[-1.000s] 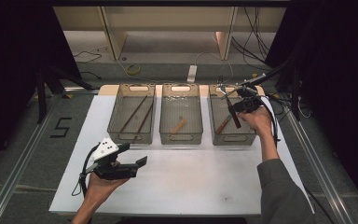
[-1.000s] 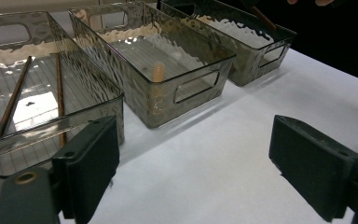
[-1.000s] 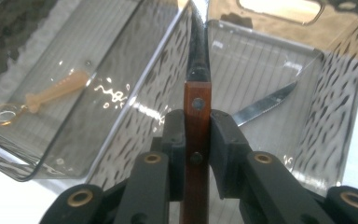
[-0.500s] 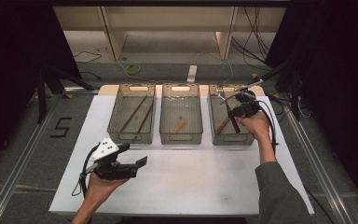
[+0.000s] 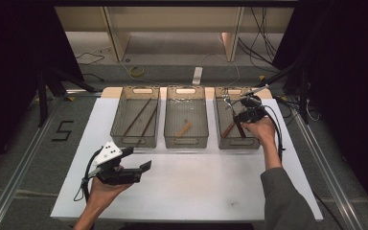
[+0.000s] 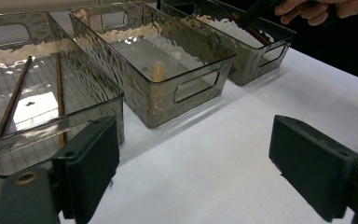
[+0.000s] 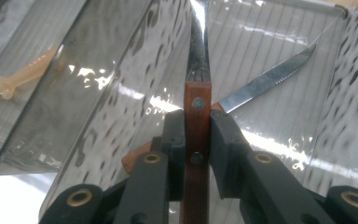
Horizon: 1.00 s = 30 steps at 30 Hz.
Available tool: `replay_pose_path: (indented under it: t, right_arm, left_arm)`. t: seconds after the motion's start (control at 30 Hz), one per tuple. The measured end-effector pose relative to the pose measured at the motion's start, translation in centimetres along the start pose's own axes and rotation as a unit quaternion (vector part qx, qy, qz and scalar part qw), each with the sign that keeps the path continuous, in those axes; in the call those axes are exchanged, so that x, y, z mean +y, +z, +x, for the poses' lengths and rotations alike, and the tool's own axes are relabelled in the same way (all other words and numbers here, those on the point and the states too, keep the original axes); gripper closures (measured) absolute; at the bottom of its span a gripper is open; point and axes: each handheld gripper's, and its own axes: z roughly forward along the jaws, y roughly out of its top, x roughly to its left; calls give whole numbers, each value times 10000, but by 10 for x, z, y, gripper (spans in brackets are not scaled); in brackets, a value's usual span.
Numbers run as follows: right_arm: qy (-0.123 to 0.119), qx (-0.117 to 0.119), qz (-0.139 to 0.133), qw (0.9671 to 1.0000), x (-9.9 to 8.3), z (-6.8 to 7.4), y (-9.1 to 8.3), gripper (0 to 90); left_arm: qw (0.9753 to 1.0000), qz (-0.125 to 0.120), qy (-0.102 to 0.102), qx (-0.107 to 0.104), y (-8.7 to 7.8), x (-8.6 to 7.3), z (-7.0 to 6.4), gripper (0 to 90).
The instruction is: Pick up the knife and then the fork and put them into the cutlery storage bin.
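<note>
In the high view, the right gripper [image 5: 242,114] hovers over the right bin [image 5: 254,143], clamping a wooden-handled knife [image 5: 240,128] whose handle slants toward the person. The left gripper [image 5: 141,160] rests above the white table [image 5: 211,187], jaws spread, holding nothing.

The left gripper view shows its jaws wide apart before the three bins.

In the right gripper view, the jaws pinch the knife's handle [image 7: 196,116]; its blade points straight away, crossing a second knife [image 7: 265,79] lying on the bin floor.

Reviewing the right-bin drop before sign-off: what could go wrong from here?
1. The right gripper pinches the wooden-handled knife by its narrow handle only, so it may pivot or slip.
2. A second knife already lies in the right bin; lowering could strike it.
3. The held blade runs close along the bin wall and may catch it.
</note>
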Motion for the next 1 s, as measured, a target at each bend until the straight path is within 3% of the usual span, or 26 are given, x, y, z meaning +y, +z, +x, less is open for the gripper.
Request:
replay_pose_path:
  t: [0.2,0.33,0.63,0.83,1.0]
  right_arm:
    - [77,157,34,9998,-1,-1,4,723]
    - [88,342,-122,9993,1,2,-2,703]
    - [-32,370,-274,9989,2,6,-13,598]
    - [-186,413,-501,9977,-2,15,-24,496]
    - [-333,492,-825,9948,-13,26,-34,449]
  left_arm:
    - [10000,-12,-20,-2,0,0,0,158]
    - [10000,-8,-27,-2,0,0,0,158]
    - [10000,-9,-27,0,0,0,0,158]
    - [10000,-10,-32,3,0,0,0,158]
    - [10000,-3,-24,-3,0,0,0,158]
